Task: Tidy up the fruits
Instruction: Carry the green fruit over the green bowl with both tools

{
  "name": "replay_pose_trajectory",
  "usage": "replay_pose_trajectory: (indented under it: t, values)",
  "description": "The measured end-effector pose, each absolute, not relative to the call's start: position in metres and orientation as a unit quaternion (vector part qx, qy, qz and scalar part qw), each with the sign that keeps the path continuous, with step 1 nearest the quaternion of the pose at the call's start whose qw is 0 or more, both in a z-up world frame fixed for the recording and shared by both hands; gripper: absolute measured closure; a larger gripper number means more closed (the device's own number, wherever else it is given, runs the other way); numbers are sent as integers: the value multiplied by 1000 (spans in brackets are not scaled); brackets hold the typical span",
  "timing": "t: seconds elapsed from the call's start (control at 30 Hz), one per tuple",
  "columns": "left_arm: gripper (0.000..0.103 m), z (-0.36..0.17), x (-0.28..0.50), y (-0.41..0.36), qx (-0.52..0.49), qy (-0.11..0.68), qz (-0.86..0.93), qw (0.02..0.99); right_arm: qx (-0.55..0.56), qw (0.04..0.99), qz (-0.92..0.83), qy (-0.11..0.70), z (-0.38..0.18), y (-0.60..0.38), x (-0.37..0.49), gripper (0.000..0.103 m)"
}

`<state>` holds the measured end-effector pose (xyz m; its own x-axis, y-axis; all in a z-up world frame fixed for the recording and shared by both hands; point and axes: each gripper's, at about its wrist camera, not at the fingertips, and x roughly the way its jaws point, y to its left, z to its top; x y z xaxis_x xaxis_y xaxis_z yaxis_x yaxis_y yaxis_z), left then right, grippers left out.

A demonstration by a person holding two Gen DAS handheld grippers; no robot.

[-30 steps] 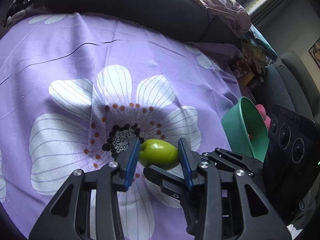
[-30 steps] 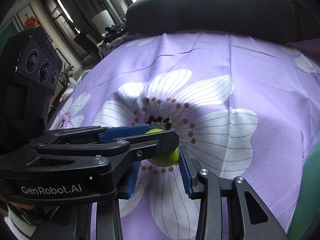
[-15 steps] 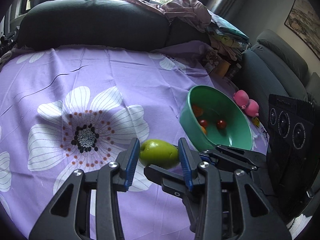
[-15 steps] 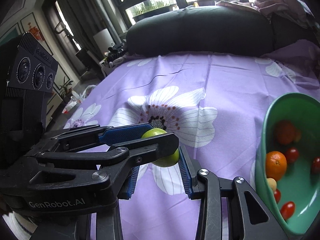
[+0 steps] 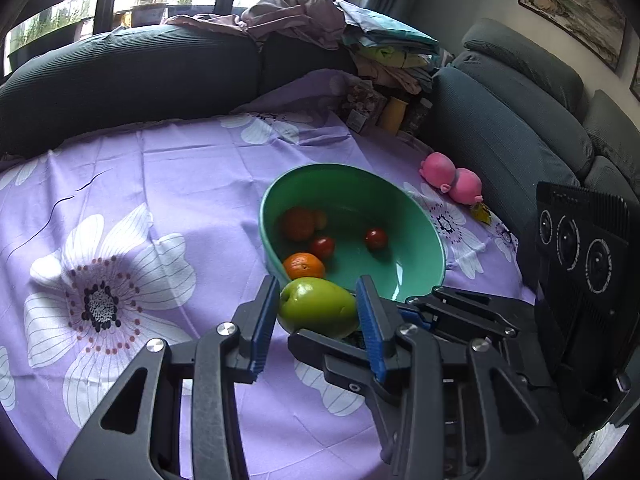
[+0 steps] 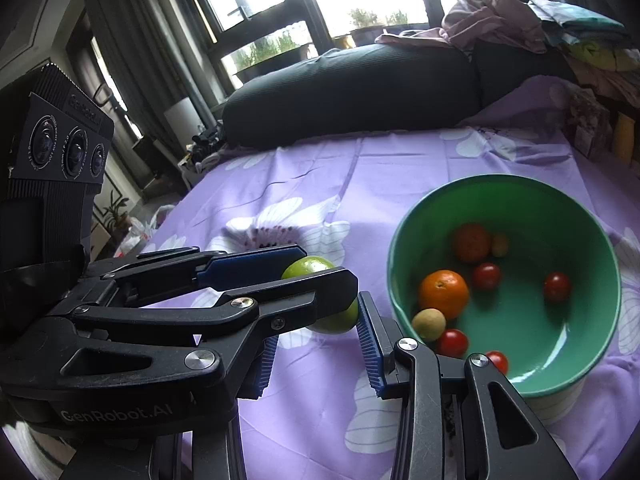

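Left gripper (image 5: 318, 312) clamps apple (image 5: 318, 307) beside bowl (image 5: 420, 224); right gripper (image 6: 316, 340) wide, empty. Early release risks apple striking the rim.

My left gripper (image 5: 318, 312) is matte black linkage arms with triangular cut-outs, silver round pivot screws, and ribbed blue finger pads (image 5: 370, 330). My right gripper (image 6: 316, 344) has the same build. White "GenRobot.AI" lettering marks the black body beside it, along with a ribbed black camera block (image 6: 56, 168) carrying three round lenses.
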<state>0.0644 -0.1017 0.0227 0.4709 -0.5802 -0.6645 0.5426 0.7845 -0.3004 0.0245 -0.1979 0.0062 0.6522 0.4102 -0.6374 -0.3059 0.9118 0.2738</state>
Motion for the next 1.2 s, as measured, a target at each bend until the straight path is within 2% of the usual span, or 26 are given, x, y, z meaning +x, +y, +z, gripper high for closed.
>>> replay_pose_trajectory:
  t: [0.57,1.2]
  values:
    - [64,16,86,-173,1,417,-368,831,108,913,146,365,1,-265,28,64]
    - [64,-7,108,-187,-16,444,-377,813,101,901,125,403,-18,-281,51,63]
